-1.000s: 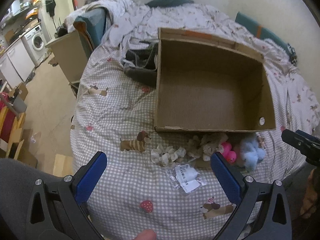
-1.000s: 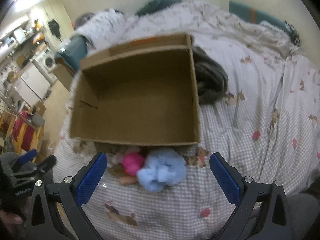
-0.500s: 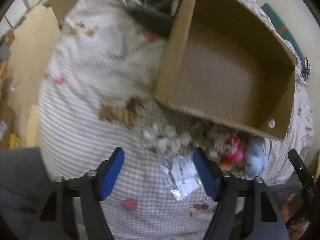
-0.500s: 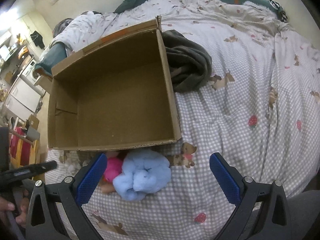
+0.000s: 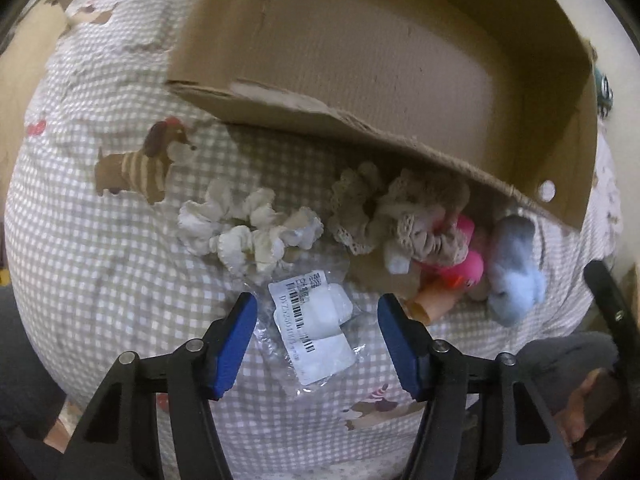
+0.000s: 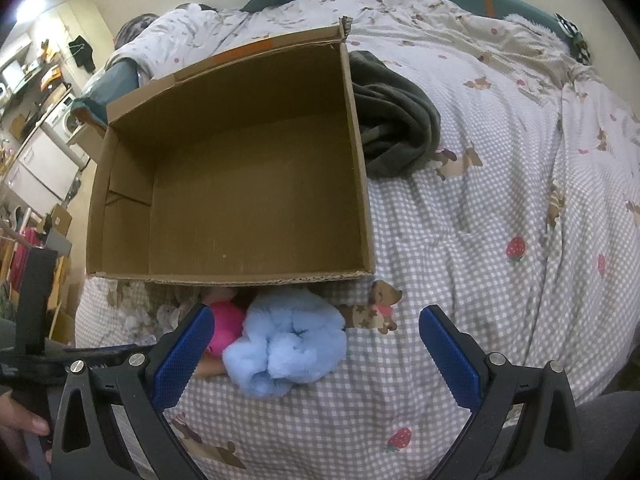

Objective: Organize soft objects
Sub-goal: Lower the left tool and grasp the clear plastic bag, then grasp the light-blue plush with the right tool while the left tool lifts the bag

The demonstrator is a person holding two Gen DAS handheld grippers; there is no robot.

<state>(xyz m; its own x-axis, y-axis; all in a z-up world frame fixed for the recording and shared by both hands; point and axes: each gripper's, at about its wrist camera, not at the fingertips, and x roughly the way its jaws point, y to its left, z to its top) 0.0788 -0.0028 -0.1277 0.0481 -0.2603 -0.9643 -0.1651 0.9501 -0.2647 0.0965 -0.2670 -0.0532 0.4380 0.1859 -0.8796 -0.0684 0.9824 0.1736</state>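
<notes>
An open cardboard box (image 5: pixel 400 60) (image 6: pixel 240 184) lies on the checked bedspread. In front of it lie a cream scrunchie (image 5: pixel 248 232), a beige lace scrunchie (image 5: pixel 400 216), a pink soft toy (image 5: pixel 460 256) (image 6: pixel 226 326) and a fluffy light-blue scrunchie (image 5: pixel 514 276) (image 6: pixel 288 346). My left gripper (image 5: pixel 316 332) is open, its fingers on either side of a clear plastic packet with a barcode label (image 5: pixel 314 330). My right gripper (image 6: pixel 312 350) is open just above the blue scrunchie, which sits toward its left finger.
A dark grey garment (image 6: pixel 396 120) lies right of the box. A rumpled duvet (image 6: pixel 460 32) and teal cushion (image 6: pixel 492 0) are at the back. The bed edge drops off at left toward a floor with a washing machine (image 6: pixel 64 120).
My left gripper has dropped toward the bed, narrowed its opening and now straddles the plastic packet. My right gripper has moved closer over the blue scrunchie.
</notes>
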